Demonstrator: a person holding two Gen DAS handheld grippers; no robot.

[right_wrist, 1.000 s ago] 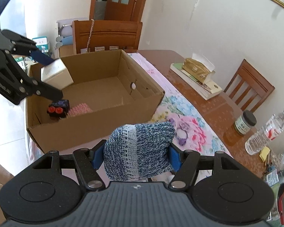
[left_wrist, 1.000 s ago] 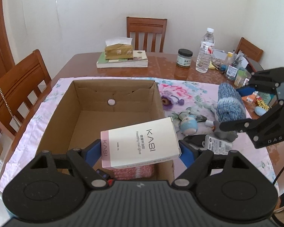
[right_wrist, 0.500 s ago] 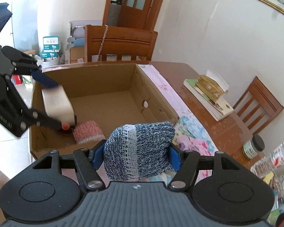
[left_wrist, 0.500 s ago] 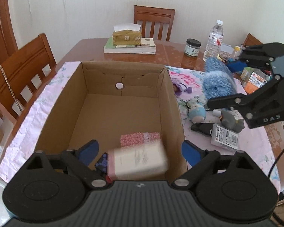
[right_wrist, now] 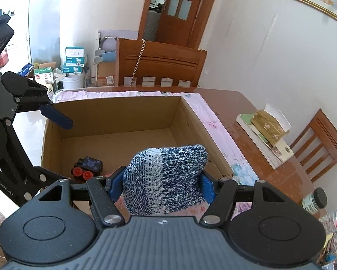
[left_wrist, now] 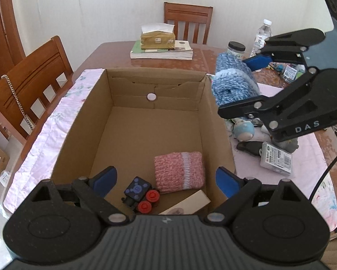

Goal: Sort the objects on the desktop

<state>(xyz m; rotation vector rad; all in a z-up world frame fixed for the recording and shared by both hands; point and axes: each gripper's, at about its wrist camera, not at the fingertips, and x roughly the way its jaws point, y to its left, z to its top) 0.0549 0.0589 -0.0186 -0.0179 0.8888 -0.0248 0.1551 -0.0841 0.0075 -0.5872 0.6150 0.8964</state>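
An open cardboard box (left_wrist: 98, 117) (right_wrist: 123, 110) stands on the floral cloth. On its floor lie a pink knitted roll (left_wrist: 179, 172), a black toy with red wheels (left_wrist: 140, 194) (right_wrist: 86, 167), and a white KASI carton (left_wrist: 186, 205) at the near wall. My left gripper (left_wrist: 166, 181) hangs open over the box's near end, nothing between its blue pads. My right gripper (right_wrist: 161, 184) is shut on a blue knitted roll (right_wrist: 166, 177) (left_wrist: 233, 83), held over the box's right rim.
Right of the box lie a small figurine (left_wrist: 243, 129), a packaged item (left_wrist: 275, 157) and other clutter. At the far table end sit a tissue box on books (left_wrist: 158, 37), a jar (left_wrist: 235, 48) and a water bottle (left_wrist: 261, 36). Wooden chairs (left_wrist: 31, 78) surround the table.
My left gripper let go of the white carton, which dropped into the box's near end. My right gripper carried the blue roll toward the box.
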